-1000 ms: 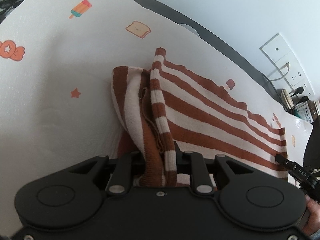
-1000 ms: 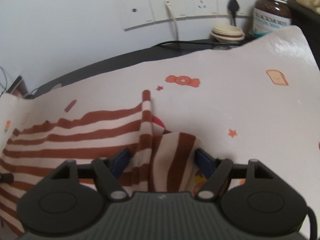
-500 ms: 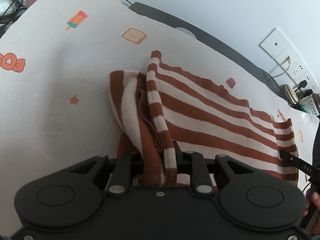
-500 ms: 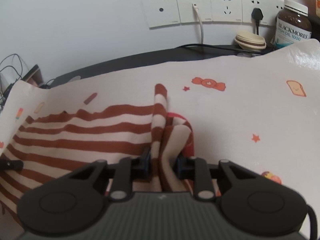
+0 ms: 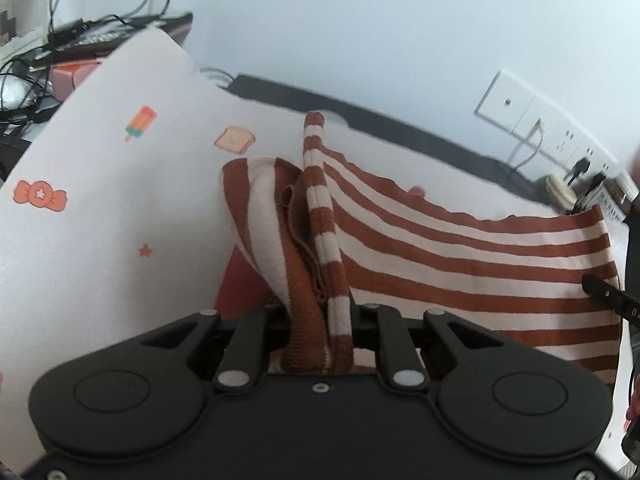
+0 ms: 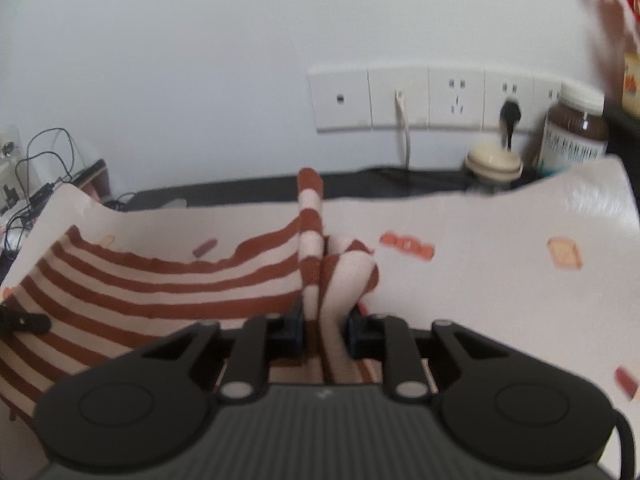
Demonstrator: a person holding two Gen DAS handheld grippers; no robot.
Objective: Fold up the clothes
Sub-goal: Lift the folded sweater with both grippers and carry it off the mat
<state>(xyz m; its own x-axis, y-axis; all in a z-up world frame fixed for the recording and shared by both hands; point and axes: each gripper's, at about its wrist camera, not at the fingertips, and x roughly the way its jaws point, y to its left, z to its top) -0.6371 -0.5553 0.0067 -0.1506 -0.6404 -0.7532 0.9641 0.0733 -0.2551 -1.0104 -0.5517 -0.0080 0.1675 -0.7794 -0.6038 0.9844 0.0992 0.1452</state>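
A brown-and-white striped knit garment (image 5: 440,248) hangs stretched between my two grippers, lifted off the white printed cloth (image 5: 120,208). My left gripper (image 5: 318,312) is shut on one bunched corner of it. My right gripper (image 6: 322,320) is shut on the other bunched corner (image 6: 320,280). The striped garment sags to the left in the right wrist view (image 6: 140,288). The tip of the right gripper shows at the right edge of the left wrist view (image 5: 608,292), and the tip of the left gripper shows at the left edge of the right wrist view (image 6: 24,322).
A wall socket strip (image 6: 440,100) with plugged cables runs along the back. A dark supplement jar (image 6: 574,128) and a cream lidded pot (image 6: 494,160) stand at the back right. Tangled cables and boxes (image 5: 60,40) lie off the cloth's far left.
My right gripper closed on the garment corner. Both grippers have risen and lifted the garment, so the cloth now hangs stretched between them and the wall fills more of both views.
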